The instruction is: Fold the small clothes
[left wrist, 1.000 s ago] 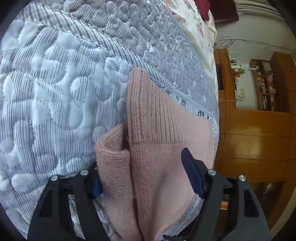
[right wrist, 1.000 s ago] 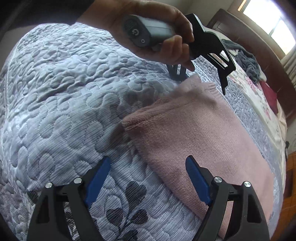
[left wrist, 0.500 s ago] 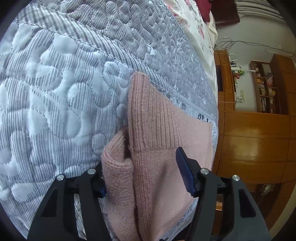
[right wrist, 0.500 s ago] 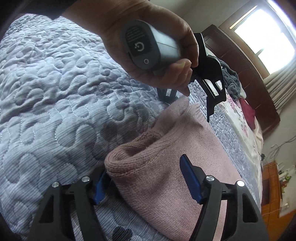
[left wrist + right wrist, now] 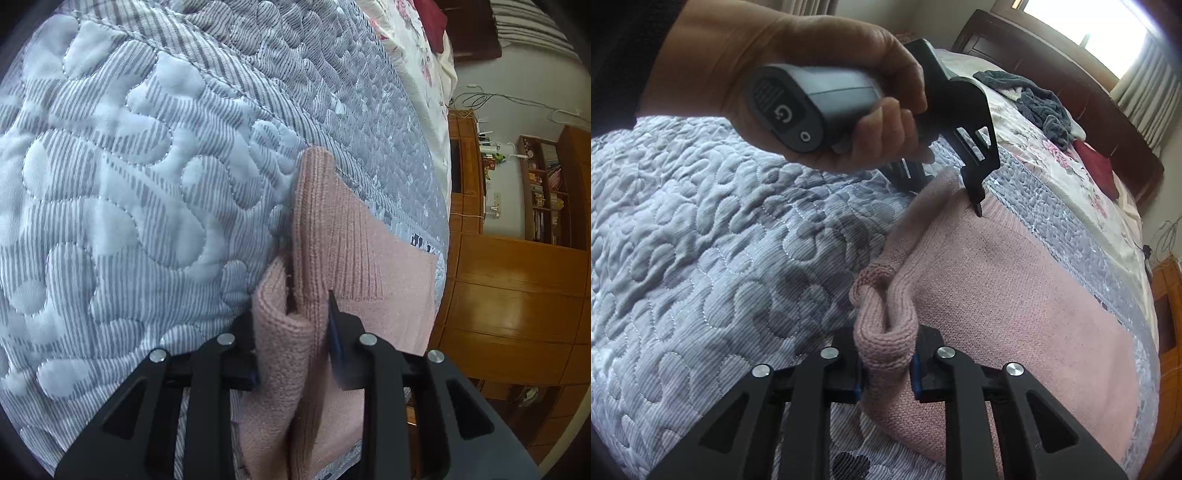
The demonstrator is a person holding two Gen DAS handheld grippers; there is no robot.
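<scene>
A pink knitted garment (image 5: 1015, 288) lies folded flat on the bed, its ribbed hem (image 5: 343, 236) toward the 12 o'clock end in the left wrist view. Two corners along its 9 o'clock edge are bunched and lifted into thick folds.

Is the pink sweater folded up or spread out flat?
Folded. The pink sweater lies doubled in layers on the quilt, and both tongs, left and right, pinch its bunched layered edge.
</scene>
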